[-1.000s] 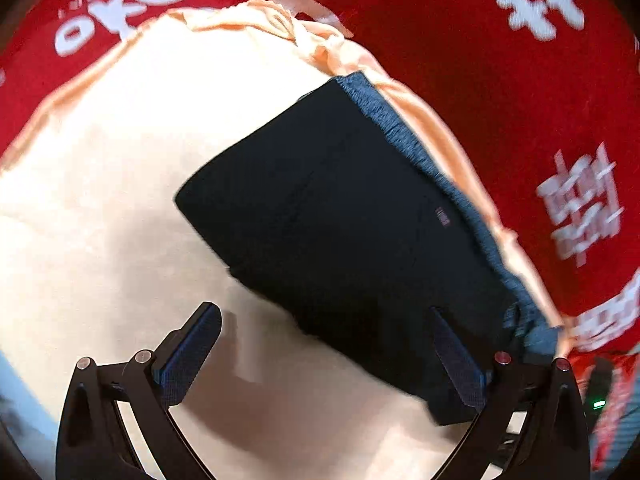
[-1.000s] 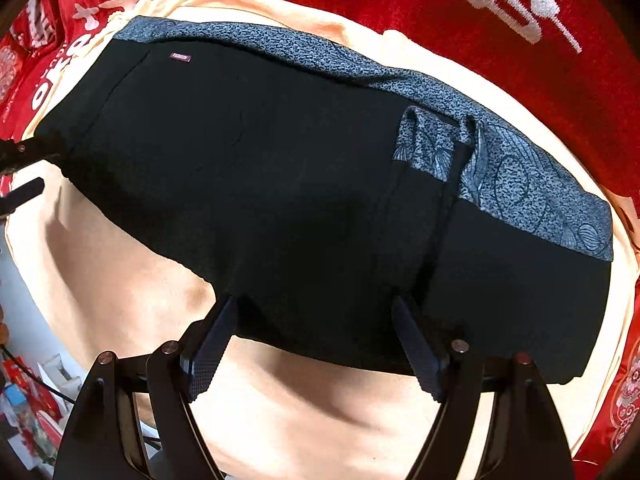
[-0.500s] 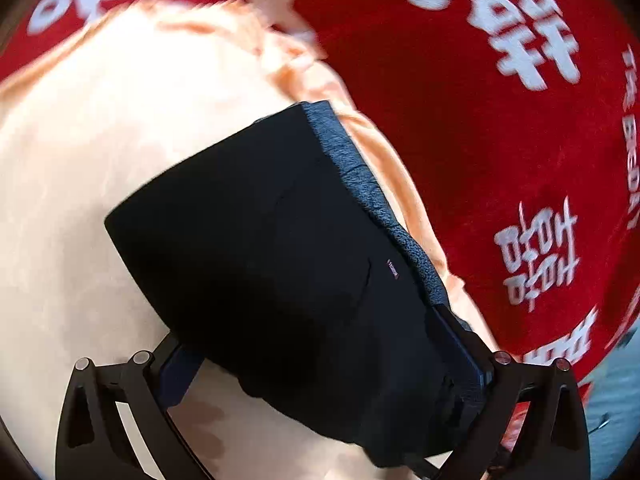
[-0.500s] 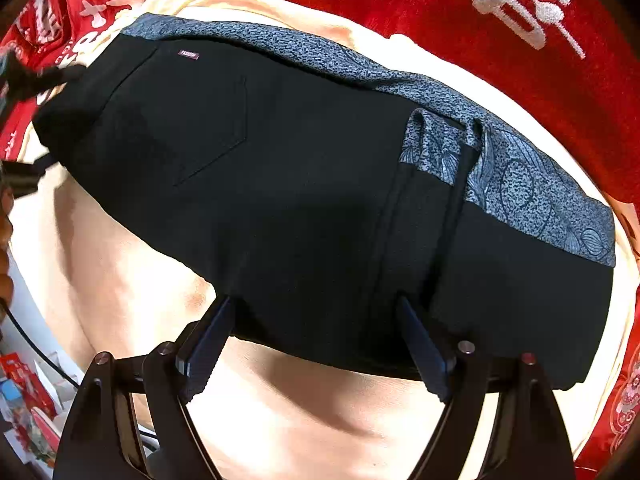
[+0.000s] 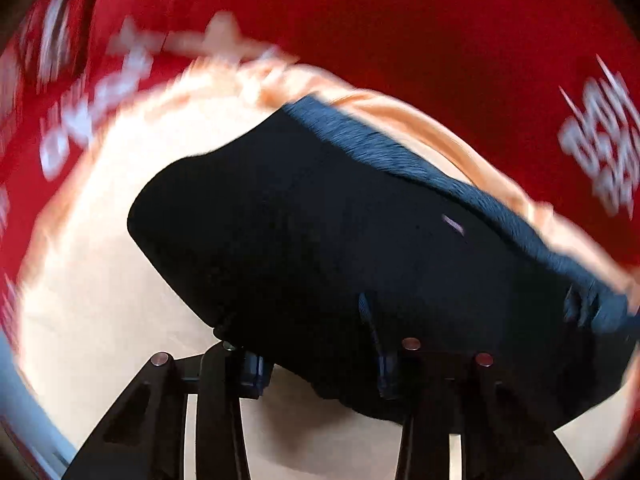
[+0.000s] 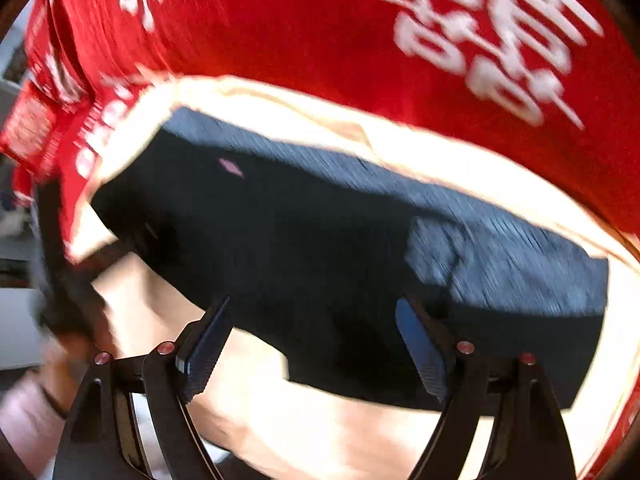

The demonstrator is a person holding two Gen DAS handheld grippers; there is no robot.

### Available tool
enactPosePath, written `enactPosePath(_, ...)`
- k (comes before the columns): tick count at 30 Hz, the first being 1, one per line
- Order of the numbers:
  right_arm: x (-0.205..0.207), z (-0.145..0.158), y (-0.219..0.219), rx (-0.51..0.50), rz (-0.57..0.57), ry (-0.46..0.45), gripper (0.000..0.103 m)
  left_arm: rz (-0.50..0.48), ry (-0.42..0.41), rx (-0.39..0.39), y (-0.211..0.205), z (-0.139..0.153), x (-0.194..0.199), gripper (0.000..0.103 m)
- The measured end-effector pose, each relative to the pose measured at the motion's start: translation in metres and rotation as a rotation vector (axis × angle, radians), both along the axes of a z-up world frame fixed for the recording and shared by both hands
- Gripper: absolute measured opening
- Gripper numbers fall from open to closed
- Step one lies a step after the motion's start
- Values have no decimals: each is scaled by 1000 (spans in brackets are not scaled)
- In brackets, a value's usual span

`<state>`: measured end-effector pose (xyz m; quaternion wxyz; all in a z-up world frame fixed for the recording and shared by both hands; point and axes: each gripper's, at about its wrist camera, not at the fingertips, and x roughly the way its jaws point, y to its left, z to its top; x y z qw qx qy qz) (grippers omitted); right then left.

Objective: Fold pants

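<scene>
Black folded pants (image 5: pixel 340 240), grey patterned waistband, lying on peach cloth (image 5: pixel 100 280).

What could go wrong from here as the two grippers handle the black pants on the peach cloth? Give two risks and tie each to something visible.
1. The left gripper has its fingers around the near edge of the pants; a bite on only the top layer would pull the fold apart.
2. The right gripper is open with that edge between its fingers, so an uneven lift may skew the pants. The loose peach cloth beneath may bunch or get pinched too.
</scene>
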<state>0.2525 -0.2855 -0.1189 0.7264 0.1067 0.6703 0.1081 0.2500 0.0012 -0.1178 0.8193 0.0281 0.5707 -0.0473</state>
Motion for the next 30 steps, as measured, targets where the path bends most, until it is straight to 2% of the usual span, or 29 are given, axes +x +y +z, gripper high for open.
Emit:
enactPosePath(2, 31, 5, 11, 67, 31, 22, 86, -76, -51, 94, -16, 3, -9, 39)
enactPosePath(6, 81, 7, 61, 167, 134, 83, 87, -142, -103, 177, -31, 5, -19, 39)
enactPosePath(8, 94, 5, 102, 196, 212, 116, 88, -170, -122, 213, -36, 5, -23, 39)
enactPosePath(12, 111, -14, 177, 194, 369, 227, 88, -244, -166, 283, -49, 6, -36, 39)
enactPosePath(14, 110, -26, 197, 202, 424, 299, 88, -268, -187, 306, -54, 7, -42, 39)
enactPosePath(18, 108, -49, 222, 168, 460, 372, 88, -279, -200, 324, -61, 8, -47, 39)
enactPosePath(19, 105, -57, 221, 155, 454, 401, 85, -281, -204, 326, -62, 9, -48, 39)
enactPosePath(20, 102, -62, 220, 148, 451, 418, 75, -284, -204, 328, -63, 9, -49, 39)
enactPosePath(21, 99, -63, 216, 130, 456, 413, 36, -286, -199, 331, -66, 10, -50, 39)
enactPosePath(22, 96, -62, 210, 120, 445, 397, 25, -289, -186, 324, -68, 12, -52, 39)
enactPosePath(26, 90, -34, 157, 228, 340, 299, 19, -364, -255, 324, -82, 33, -61, 39)
enactPosePath(30, 68, 3, 95, 344, 244, 196, 19, -436, -316, 273, -115, 68, -74, 39)
